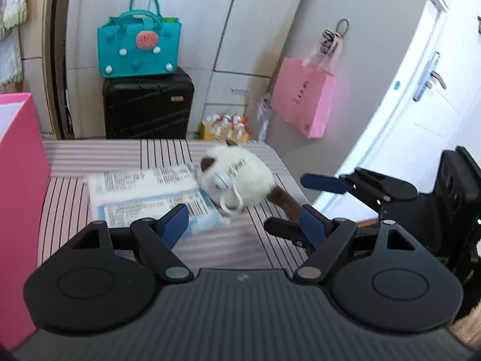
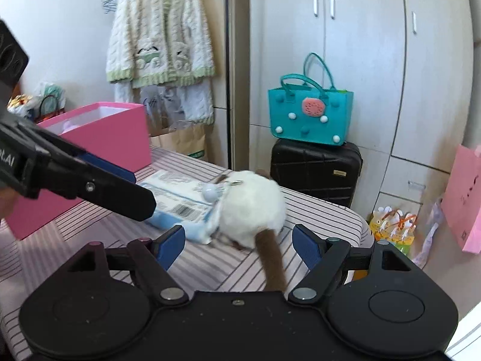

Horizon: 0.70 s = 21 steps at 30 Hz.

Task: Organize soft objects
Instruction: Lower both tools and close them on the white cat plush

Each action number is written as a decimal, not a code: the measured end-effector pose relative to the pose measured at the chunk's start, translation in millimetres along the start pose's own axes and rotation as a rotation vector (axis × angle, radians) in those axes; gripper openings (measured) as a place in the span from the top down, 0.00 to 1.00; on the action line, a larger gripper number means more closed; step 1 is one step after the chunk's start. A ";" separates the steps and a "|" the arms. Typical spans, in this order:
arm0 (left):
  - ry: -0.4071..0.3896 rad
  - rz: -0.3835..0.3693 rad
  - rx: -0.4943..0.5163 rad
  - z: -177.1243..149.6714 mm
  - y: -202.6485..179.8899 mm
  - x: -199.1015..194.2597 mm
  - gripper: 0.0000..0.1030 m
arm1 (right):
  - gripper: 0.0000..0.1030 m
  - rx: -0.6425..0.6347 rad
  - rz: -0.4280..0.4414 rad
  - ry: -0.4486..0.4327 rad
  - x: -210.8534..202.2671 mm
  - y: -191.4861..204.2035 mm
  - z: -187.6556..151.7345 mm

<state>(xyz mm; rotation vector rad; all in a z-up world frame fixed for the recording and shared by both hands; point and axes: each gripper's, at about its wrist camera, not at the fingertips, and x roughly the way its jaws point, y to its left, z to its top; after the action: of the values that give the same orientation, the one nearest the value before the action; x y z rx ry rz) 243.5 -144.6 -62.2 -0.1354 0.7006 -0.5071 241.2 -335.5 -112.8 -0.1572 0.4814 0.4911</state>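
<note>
A white plush cat (image 1: 240, 177) with brown ears and a brown tail lies on the striped table (image 1: 120, 156), touching a flat pack of blue-white wipes (image 1: 144, 195). My left gripper (image 1: 243, 225) is open and empty, just short of the pack and the plush. My right gripper (image 2: 239, 242) is open, its jaws on either side of the plush's brown tail (image 2: 272, 258), right behind the white body (image 2: 252, 207). The right gripper also shows in the left wrist view (image 1: 309, 198), open at the tail. The left gripper's finger (image 2: 99, 189) reaches in over the pack (image 2: 177, 201).
A pink box (image 2: 99, 138) stands at the table's far left, also at the left edge of the left wrist view (image 1: 18, 180). Beyond the table are a black suitcase (image 1: 147, 108) with a teal bag (image 1: 138, 48), a hanging pink bag (image 1: 303, 99) and a door (image 1: 421, 96).
</note>
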 end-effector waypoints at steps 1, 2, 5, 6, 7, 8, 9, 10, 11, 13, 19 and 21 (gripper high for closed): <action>-0.010 0.008 -0.001 1.4 0.6 4.6 0.22 | 0.20 0.008 -0.006 0.003 4.6 -3.6 0.3; -0.017 0.017 -0.003 2.9 1.4 9.6 0.22 | 0.20 0.009 -0.012 0.003 8.5 -6.5 0.5; -0.037 0.041 -0.007 6.4 3.0 22.5 0.22 | 0.20 -0.001 -0.012 0.004 20.4 -10.9 -0.1; -0.035 0.045 -0.010 7.2 3.6 27.2 0.22 | 0.20 -0.012 -0.009 0.009 23.7 -10.6 -0.5; -0.034 0.050 -0.018 8.3 4.2 31.0 0.22 | 0.20 -0.026 -0.005 0.016 27.2 -10.0 -0.5; -0.032 0.049 -0.027 9.5 4.7 34.9 0.22 | 0.20 -0.041 -0.002 0.020 30.7 -9.2 -0.3; -0.028 0.042 -0.034 10.4 5.3 38.5 0.22 | 0.20 -0.053 -0.007 0.028 33.6 -8.0 -0.4; -0.021 0.042 -0.046 10.8 6.2 42.3 0.22 | 0.20 -0.062 -0.014 0.038 37.2 -7.5 0.4; -0.012 0.044 -0.062 11.5 6.9 46.3 0.22 | 0.20 -0.069 -0.016 0.042 40.4 -7.6 1.2; -0.001 0.030 -0.098 11.7 8.6 53.5 0.22 | 0.20 -0.074 -0.008 0.051 46.3 -8.0 2.8; -0.003 0.041 -0.145 14.5 12.8 71.6 0.22 | 0.20 -0.103 -0.002 0.075 57.0 -7.1 6.7; -0.018 0.049 -0.156 16.2 14.4 75.1 0.22 | 0.21 -0.105 0.000 0.072 58.2 -8.7 8.9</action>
<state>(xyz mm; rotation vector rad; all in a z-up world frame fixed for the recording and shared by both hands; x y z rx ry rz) 308.5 -169.6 -97.8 -0.2681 0.7236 -0.4039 294.1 -316.6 -132.7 -0.2761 0.5266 0.5119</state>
